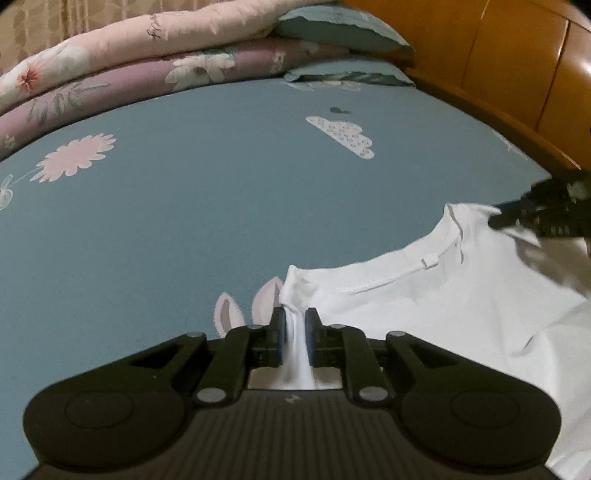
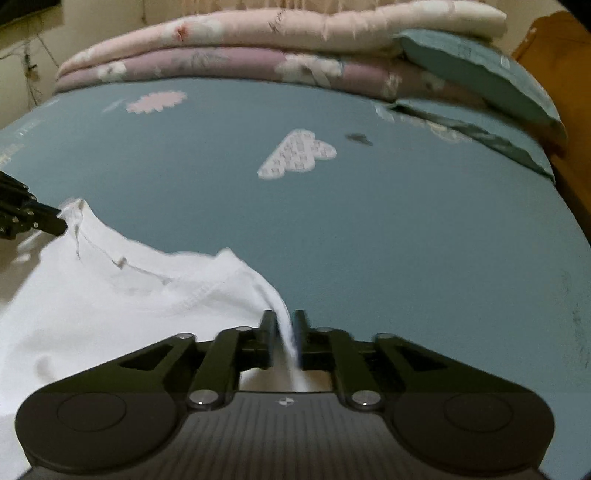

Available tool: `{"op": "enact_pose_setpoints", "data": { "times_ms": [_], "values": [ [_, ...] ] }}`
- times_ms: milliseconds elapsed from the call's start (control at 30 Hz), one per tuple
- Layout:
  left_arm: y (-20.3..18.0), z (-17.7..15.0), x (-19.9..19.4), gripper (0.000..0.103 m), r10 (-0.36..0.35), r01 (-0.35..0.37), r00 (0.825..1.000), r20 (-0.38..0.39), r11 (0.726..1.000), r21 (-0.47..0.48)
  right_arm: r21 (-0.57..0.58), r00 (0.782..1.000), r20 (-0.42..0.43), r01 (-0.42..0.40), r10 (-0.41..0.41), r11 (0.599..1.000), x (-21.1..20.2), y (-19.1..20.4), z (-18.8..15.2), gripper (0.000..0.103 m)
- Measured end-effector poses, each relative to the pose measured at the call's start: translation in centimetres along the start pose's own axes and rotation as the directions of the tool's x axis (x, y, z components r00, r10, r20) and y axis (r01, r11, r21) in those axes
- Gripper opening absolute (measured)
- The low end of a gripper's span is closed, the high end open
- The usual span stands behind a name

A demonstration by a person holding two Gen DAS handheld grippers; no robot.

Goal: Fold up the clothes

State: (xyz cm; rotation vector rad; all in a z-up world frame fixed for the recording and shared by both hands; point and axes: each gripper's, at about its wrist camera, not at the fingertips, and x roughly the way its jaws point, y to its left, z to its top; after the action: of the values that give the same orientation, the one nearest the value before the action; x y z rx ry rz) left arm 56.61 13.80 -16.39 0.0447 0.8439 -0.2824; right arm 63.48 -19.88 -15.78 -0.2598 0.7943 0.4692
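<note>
Open bed ahead, bedding at the far edge

Bare blue sheet (image 1: 221, 206) fills mid-frame; folded quilts (image 1: 122, 66), pillows (image 1: 343, 29) and wooden headboard (image 1: 517, 66) block the top.

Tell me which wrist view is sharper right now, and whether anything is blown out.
Left wrist view: sharper, the shirt collar seam reads clearly, though its lower right washes to plain white. Right wrist view: smeared by motion blur, worst on the quilts and shirt edge; both views bow the bed sheet like a dome.

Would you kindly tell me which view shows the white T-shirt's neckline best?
The left wrist view: the white cotton T-shirt's neckline, with its small loop, is sharp there. The right wrist view shows the same neckline blurred.
</note>
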Motion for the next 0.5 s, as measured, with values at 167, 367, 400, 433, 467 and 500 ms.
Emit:
{"op": "enact_pose_setpoints", "data": {
  "times_ms": [167,367,400,433,467,500],
  "values": [
    [-0.9,0.2,-3.2,0.024,0.029,-0.029,1.000,0.009,0.999,0.023,0.030,0.998,0.050,-0.023,0.021,0.999,-4.5,-0.1,-0.6,0.028],
    [-3.5,-0.3,-8.5,0.030,0.018,-0.018,1.000,0.004,0.999,0.028,0.057,0.995,0.092,-0.051,0.046,0.997,-12.8,1.1,-1.2,0.039],
    [-4.4,-0.6,-9.5,0.033,0.013,-0.013,1.000,0.002,0.999,0.043,0.060,0.994,0.096,-0.055,0.049,0.997,-14.0,1.4,-1.4,0.039],
    [-5.2,-1.0,-10.5,0.035,0.007,-0.007,1.000,0.001,0.998,0.057,0.064,0.994,0.099,-0.058,0.052,0.996,-15.2,1.7,-1.8,0.039],
    [-6.1,-1.4,-11.5,0.040,0.000,0.000,1.000,-0.002,0.997,0.071,0.068,0.994,0.094,-0.059,0.053,0.996,-16.3,2.1,-2.2,0.039],
    [-6.9,-1.9,-12.4,0.043,-0.006,0.006,1.000,-0.003,0.997,0.082,0.073,0.995,0.085,-0.060,0.054,0.996,-17.4,2.5,-2.6,0.039]
  ]
}}
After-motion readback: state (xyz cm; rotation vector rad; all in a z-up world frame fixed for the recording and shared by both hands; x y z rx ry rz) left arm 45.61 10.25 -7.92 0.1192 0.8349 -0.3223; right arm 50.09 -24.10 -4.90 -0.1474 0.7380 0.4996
